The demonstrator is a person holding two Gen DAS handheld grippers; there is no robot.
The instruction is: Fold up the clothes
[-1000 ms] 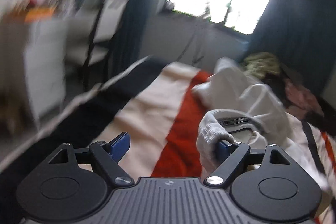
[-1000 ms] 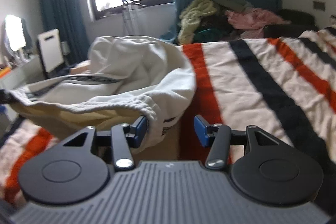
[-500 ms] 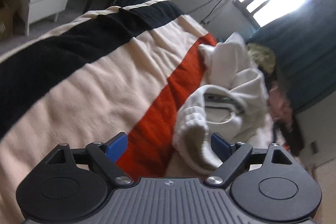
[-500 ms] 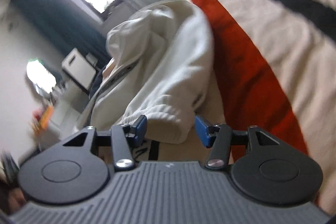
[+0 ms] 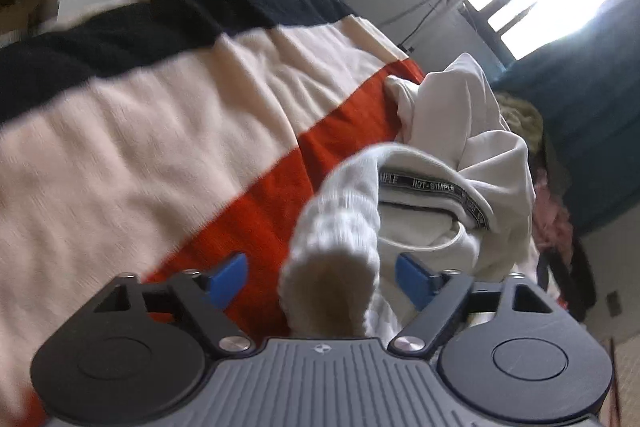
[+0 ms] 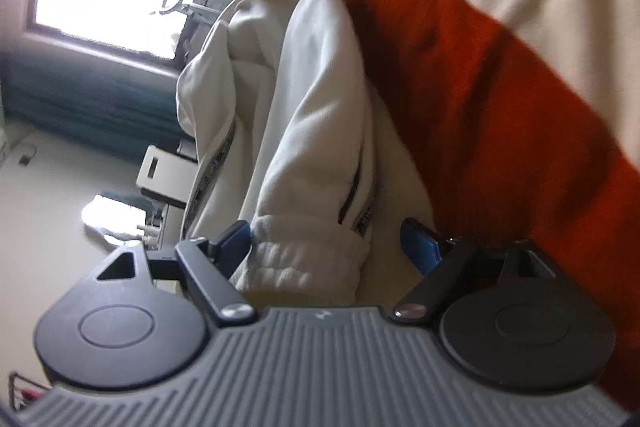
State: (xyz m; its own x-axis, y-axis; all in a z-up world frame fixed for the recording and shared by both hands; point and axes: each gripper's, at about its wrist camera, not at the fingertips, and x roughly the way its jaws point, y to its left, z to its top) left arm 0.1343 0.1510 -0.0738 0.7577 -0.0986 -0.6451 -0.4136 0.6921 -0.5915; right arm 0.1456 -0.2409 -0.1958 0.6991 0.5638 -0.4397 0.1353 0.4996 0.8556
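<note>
Lying crumpled on the striped bed [image 5: 168,131], the white jacket [image 5: 472,163] had a ribbed cuff between each gripper's spread jaws: left [image 5: 320,275] just narrowing, right [image 6: 326,241] just widening. Unpinched cuffs could slip away.

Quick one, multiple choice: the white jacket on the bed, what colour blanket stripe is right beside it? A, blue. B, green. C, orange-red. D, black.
C: in the left wrist view the white jacket lies along the orange-red stripe of the striped blanket; the black stripe runs farther off.
</note>
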